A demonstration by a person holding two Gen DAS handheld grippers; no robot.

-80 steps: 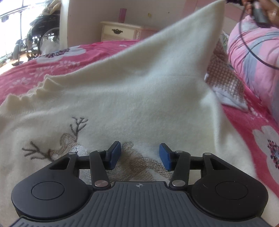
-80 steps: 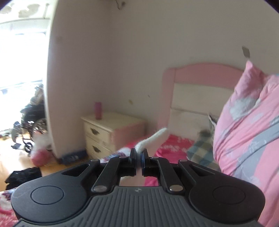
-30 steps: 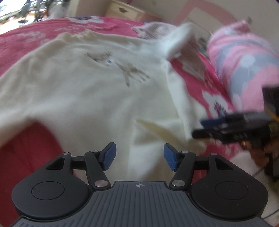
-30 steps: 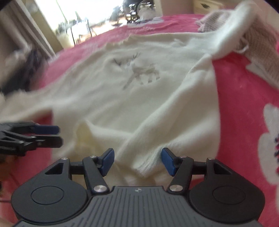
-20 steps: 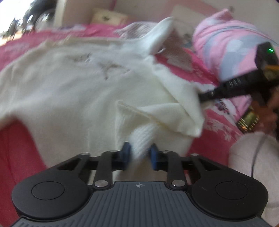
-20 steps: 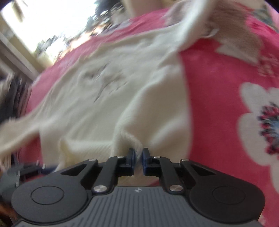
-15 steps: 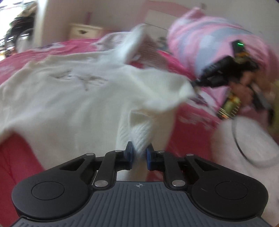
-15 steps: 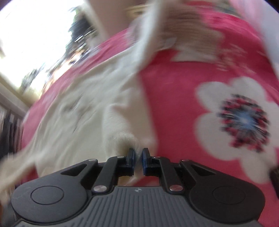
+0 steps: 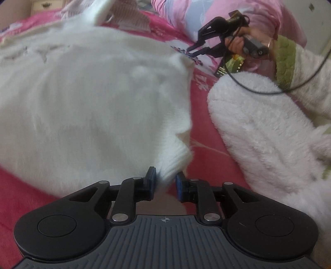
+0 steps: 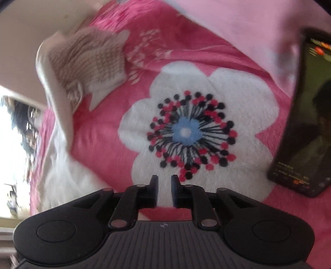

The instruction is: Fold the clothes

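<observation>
A cream sweater [image 9: 93,93] with a deer motif lies spread on the pink flowered blanket [image 9: 206,134]. My left gripper [image 9: 165,183] is shut on its ribbed hem corner, which bunches between the blue pads. In the left wrist view my right gripper [image 9: 191,51] hovers just beyond the sweater's far hem corner, held by a hand [image 9: 238,41]. In its own view the right gripper [image 10: 164,186] is open by a narrow gap with nothing between the fingers, over a white flower print [image 10: 196,132]. The sweater [image 10: 62,175] lies off to its left.
A beige knit garment [image 10: 89,60] lies further up the bed. A dark phone [image 10: 306,124] rests on the blanket at the right. Pink bedding [image 9: 186,12] is piled behind. The person's fluffy white clothing [image 9: 258,124] fills the right side.
Both grippers shut on the sweater's hem and pulled it. The right gripper has since let go and swung right over the flower print. The left still grips the hem.
</observation>
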